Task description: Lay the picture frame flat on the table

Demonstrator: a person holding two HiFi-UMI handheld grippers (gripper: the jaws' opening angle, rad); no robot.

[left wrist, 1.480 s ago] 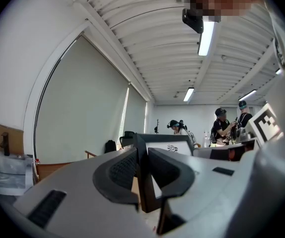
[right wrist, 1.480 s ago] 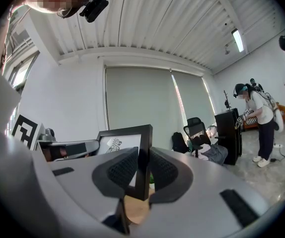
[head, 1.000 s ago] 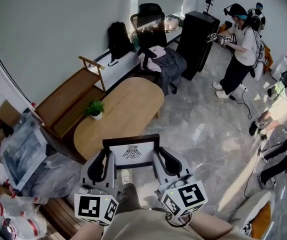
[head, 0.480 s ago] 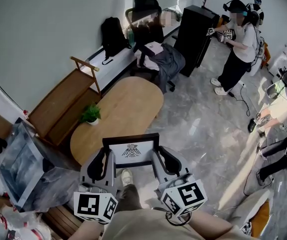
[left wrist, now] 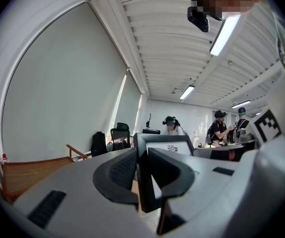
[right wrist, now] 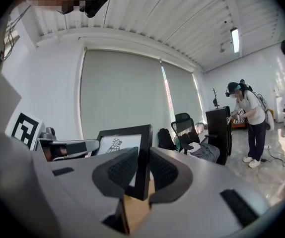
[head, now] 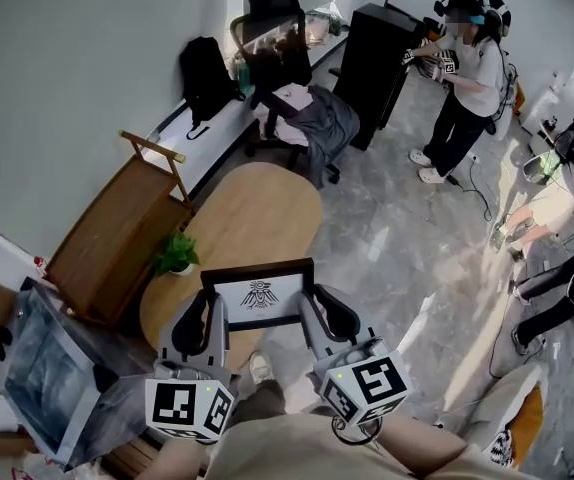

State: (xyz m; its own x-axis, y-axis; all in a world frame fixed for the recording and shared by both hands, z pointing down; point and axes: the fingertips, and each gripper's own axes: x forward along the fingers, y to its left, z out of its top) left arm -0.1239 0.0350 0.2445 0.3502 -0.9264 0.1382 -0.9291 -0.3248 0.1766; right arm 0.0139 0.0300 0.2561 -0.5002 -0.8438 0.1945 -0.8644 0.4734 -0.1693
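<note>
A black picture frame point(head: 258, 293) with a white mat and a small dark emblem is held upright between both grippers, over the near end of the oval wooden table point(head: 257, 203). My left gripper point(head: 210, 313) is shut on the frame's left edge, and my right gripper point(head: 312, 308) is shut on its right edge. In the left gripper view the picture frame point(left wrist: 168, 144) rises past the left gripper point(left wrist: 141, 175), whose padded jaws pinch its edge. In the right gripper view the right gripper point(right wrist: 143, 170) clamps the dark side bar of the picture frame point(right wrist: 120, 142).
A small potted plant point(head: 175, 253) stands on the table's left edge. A wooden rack point(head: 117, 233) lies left of it, with a plastic-wrapped item point(head: 42, 368) nearer. Behind the table stand an office chair point(head: 277, 43) and a black cabinet point(head: 372, 63). A person point(head: 462, 78) stands at the right.
Both grippers keep their hold on the frame. The table and plant have slid down and nearer in the head view, and the room has shifted left.
</note>
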